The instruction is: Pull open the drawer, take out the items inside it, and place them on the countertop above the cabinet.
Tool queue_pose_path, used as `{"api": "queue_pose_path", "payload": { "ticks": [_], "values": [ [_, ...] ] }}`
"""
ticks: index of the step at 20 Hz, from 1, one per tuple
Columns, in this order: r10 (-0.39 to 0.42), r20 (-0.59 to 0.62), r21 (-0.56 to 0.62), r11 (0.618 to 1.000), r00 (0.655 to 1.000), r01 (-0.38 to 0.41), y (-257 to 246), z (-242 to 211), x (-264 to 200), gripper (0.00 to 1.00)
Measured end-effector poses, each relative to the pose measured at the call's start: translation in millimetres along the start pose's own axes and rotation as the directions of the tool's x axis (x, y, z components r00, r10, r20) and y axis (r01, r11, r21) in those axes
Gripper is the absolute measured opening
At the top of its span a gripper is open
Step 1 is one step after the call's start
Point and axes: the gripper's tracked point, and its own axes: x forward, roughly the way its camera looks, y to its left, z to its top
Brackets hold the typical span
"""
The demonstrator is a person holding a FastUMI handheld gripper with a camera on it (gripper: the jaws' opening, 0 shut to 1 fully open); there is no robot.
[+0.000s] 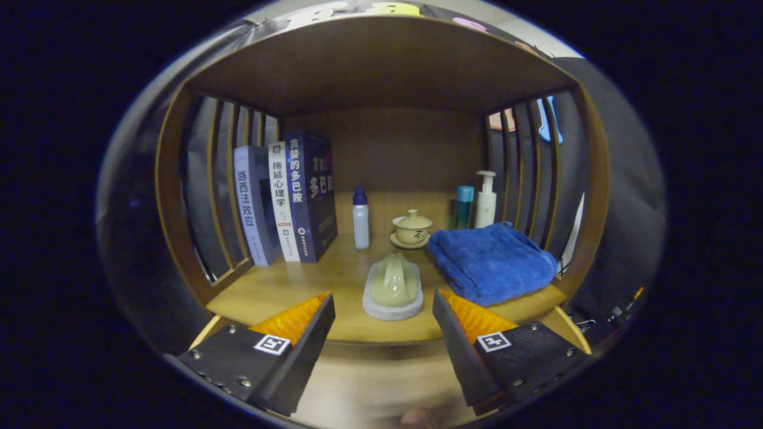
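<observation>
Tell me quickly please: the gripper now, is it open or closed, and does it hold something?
Gripper: open, fingers spread wide, holding nothing; the pale green cup on its grey coaster sits just ahead, between them, untouched.

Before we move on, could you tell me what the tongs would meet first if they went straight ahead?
Probably the pale green cup lying on its grey coaster, just ahead of the open tongs; depth is unclear.

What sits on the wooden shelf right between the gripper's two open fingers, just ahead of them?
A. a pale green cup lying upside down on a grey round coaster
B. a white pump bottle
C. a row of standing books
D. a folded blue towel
A: the pale green cup rests on the grey round coaster centred just beyond the open gripper, nothing held.
</observation>
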Motion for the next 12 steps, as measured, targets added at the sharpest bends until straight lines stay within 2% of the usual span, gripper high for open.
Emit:
{"api": "queue_pose_path", "payload": {
  "ticks": [7,12],
  "values": [
    [0.023,0.042,0.062,0.998,0.999,-0.026,-25.0,18.7,-109.7,0.98],
    [0.088,0.016,0.089,0.992,0.996,-0.089,-31.1,-3.8,-188.5,0.99]
  ]
}}
